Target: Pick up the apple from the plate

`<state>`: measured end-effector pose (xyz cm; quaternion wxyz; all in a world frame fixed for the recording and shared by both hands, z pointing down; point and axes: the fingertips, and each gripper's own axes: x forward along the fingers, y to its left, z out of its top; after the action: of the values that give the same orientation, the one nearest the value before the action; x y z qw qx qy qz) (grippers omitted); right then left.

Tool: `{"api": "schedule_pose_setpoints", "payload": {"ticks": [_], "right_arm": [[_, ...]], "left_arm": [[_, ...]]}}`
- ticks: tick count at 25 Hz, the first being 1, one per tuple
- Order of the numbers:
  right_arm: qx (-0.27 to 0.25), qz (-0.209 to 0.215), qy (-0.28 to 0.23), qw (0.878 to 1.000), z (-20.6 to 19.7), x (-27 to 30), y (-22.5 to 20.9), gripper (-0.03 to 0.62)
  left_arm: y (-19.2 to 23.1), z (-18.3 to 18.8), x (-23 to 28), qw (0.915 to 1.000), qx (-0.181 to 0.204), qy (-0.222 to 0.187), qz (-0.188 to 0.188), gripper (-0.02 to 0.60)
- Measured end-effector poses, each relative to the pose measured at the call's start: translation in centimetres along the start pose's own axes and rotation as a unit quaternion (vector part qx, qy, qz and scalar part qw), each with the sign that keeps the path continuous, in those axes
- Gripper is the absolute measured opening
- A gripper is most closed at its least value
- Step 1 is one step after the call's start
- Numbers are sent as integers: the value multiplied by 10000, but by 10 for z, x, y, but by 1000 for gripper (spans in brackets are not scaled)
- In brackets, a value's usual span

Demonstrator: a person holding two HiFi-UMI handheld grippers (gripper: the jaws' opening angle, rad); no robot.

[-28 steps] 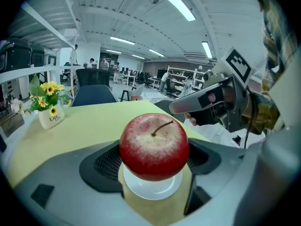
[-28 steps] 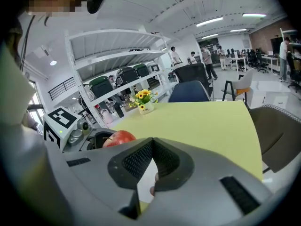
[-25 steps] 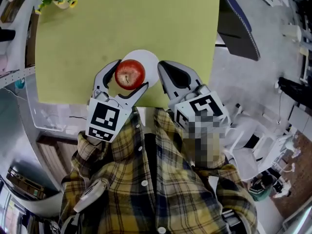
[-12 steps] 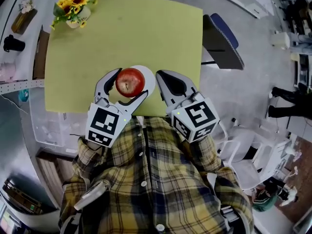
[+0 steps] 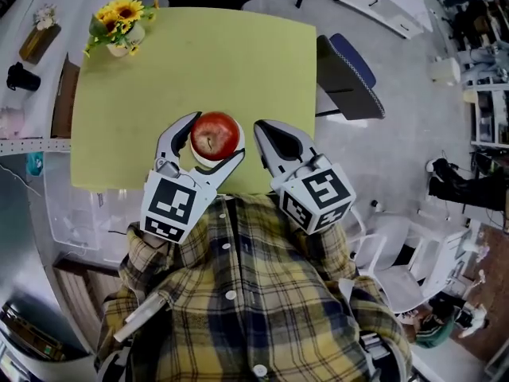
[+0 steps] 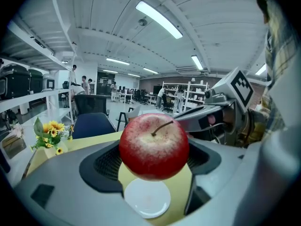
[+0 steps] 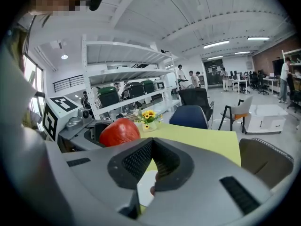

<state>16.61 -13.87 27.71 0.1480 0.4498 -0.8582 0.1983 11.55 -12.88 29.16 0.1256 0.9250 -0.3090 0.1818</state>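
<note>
Gripping the apple (image 6: 154,146) between its fingers, the left gripper (image 5: 215,136) holds it right above the white plate (image 6: 146,199). Right gripper (image 5: 261,127) hangs just beside the plate, fingers closed on nothing.

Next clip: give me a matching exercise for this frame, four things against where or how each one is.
Things:
1. apple
2. white plate
3. sunflowers
4. right hand-held gripper

States:
A. at the table's far corner
B. shut, nothing in it
C. clamped in the left hand-held gripper, clear of the plate
D. bare, on the yellow-green table

Pairs: 1-C, 2-D, 3-A, 4-B.
</note>
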Motion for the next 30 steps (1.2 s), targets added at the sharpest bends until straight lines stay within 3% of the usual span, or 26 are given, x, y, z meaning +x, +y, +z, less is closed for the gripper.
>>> {"api": "schedule_pose_setpoints", "payload": {"ticks": [30], "right_arm": [[-18,131,213,9997,-18,-1,3,-3]], "left_arm": [[-4,-10,4,9998,-73,135,-109,417]]}}
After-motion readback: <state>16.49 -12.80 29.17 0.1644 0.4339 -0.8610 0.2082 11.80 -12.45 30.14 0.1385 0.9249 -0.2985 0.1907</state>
